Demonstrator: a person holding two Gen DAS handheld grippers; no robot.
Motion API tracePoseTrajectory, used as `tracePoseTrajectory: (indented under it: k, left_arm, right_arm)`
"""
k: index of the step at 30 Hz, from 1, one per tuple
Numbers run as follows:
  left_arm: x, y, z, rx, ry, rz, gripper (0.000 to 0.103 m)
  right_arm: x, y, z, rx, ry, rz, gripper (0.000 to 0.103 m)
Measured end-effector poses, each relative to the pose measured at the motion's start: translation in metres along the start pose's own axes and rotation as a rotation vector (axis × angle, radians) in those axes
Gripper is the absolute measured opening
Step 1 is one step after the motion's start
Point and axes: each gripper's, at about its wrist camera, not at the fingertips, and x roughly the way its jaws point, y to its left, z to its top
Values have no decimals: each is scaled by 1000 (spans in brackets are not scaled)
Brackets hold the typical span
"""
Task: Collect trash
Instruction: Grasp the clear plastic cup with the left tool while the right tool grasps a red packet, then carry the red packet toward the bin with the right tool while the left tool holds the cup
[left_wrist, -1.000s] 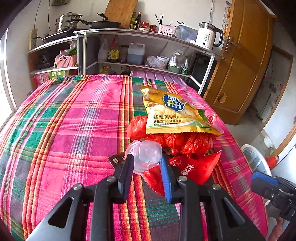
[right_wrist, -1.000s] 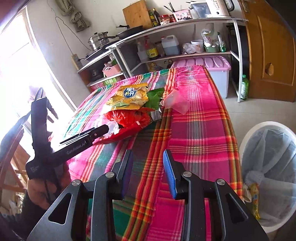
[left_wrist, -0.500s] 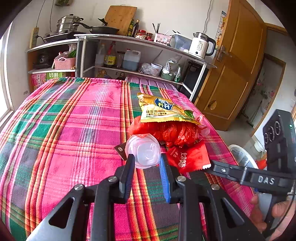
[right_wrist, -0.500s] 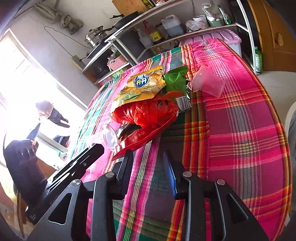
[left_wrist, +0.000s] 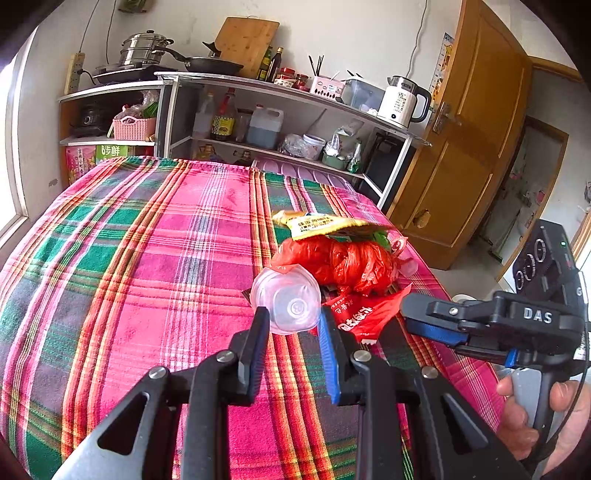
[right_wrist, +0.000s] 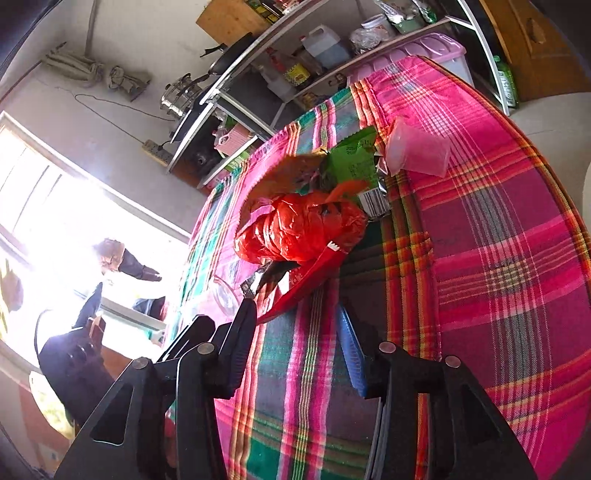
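Note:
A pile of trash lies on the plaid tablecloth (left_wrist: 147, 258): a clear plastic cup (left_wrist: 285, 300), a crumpled red plastic bag (left_wrist: 336, 258), a red snack wrapper (left_wrist: 364, 312) and a yellow snack bag (left_wrist: 321, 223). My left gripper (left_wrist: 291, 321) is open, its fingertips on either side of the cup's base. My right gripper (right_wrist: 295, 314) is open, low over the cloth, just short of the red wrapper (right_wrist: 306, 280). The red bag (right_wrist: 303, 229), a green wrapper (right_wrist: 351, 158) and a clear pink-tinted bag (right_wrist: 417, 151) lie beyond it. The right gripper also shows in the left wrist view (left_wrist: 424, 325).
A metal shelf unit (left_wrist: 258, 122) with bottles, pots and a kettle (left_wrist: 402, 101) stands behind the table. A wooden door (left_wrist: 469, 147) is at the right. The table edge drops off on the right (right_wrist: 576, 236). A bright window (right_wrist: 55, 229) is at the left.
My left gripper has drawn up to the clear cup. My right gripper has swung in from the bin side and dropped low toward the red wrapper, and now shows in the left wrist view.

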Motion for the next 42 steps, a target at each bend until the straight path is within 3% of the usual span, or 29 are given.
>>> tracePoseTrajectory:
  k: [8, 10, 12, 42]
  left_arm:
    - [-6, 7, -2, -8, -10, 11, 28]
    - [-6, 8, -2, -11, -9, 13, 28]
    - [-6, 9, -2, -10, -8, 14, 28]
    - [-37, -42, -13, 58, -7, 22, 28]
  right_arm:
    - [32, 2, 7, 17, 44, -39, 44]
    - [34, 7, 7, -23, 41, -79, 20]
    - [36, 10, 7, -52, 35, -119, 8]
    - [-55, -4, -26, -148, -79, -125, 2]
